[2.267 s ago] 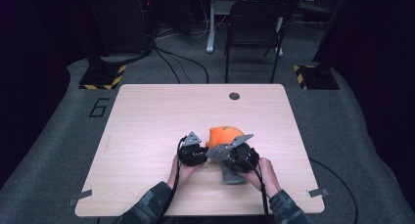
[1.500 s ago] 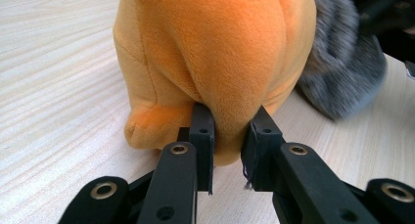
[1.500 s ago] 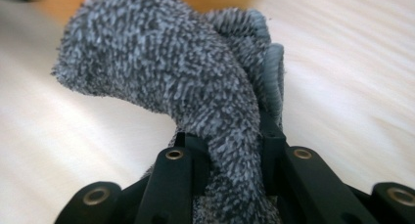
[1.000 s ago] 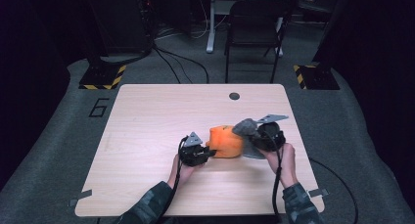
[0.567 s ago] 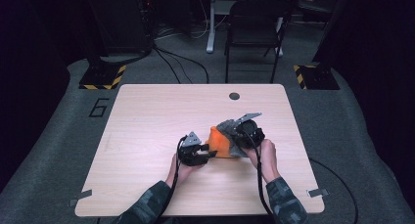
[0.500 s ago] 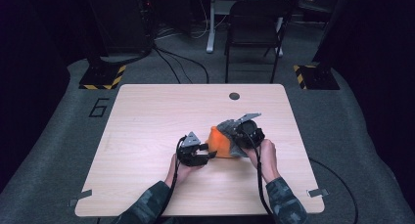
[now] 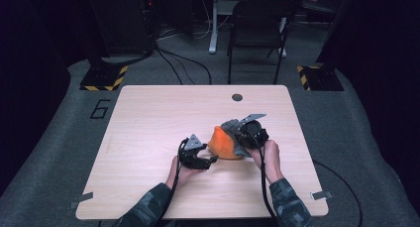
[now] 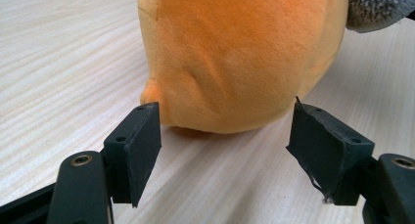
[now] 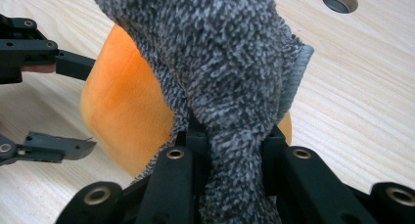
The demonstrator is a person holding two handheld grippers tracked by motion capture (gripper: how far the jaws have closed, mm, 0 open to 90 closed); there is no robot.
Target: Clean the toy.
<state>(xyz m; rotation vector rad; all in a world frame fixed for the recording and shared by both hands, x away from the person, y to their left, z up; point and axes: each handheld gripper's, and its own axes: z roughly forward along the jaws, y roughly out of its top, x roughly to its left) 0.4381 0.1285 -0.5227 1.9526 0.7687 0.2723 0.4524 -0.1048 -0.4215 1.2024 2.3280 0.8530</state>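
An orange plush toy (image 7: 221,143) lies on the wooden table (image 7: 148,118), right of centre. A grey fuzzy cloth (image 7: 231,127) is draped over its top and right side. My right gripper (image 7: 237,138) is shut on a bunched fold of that cloth (image 9: 220,62), close against the plush (image 9: 122,106). My left gripper (image 7: 212,157) sits low at the plush's left side. Its jaws have just been opening and stand apart in front of the plush (image 8: 235,53) without pressing on it. The cloth's edge (image 8: 377,6) shows at the top right of the left gripper view.
A round cable hole (image 7: 237,97) sits near the table's far edge. A dark chair (image 7: 257,33) stands beyond it. Yellow-and-black striped bases (image 7: 104,78) rest on the floor at the far corners. Bare wood stretches left of the hands.
My right gripper has come left and down, bringing the grey cloth over the plush. My left gripper's jaws have opened beside the plush while that hand stayed in place.
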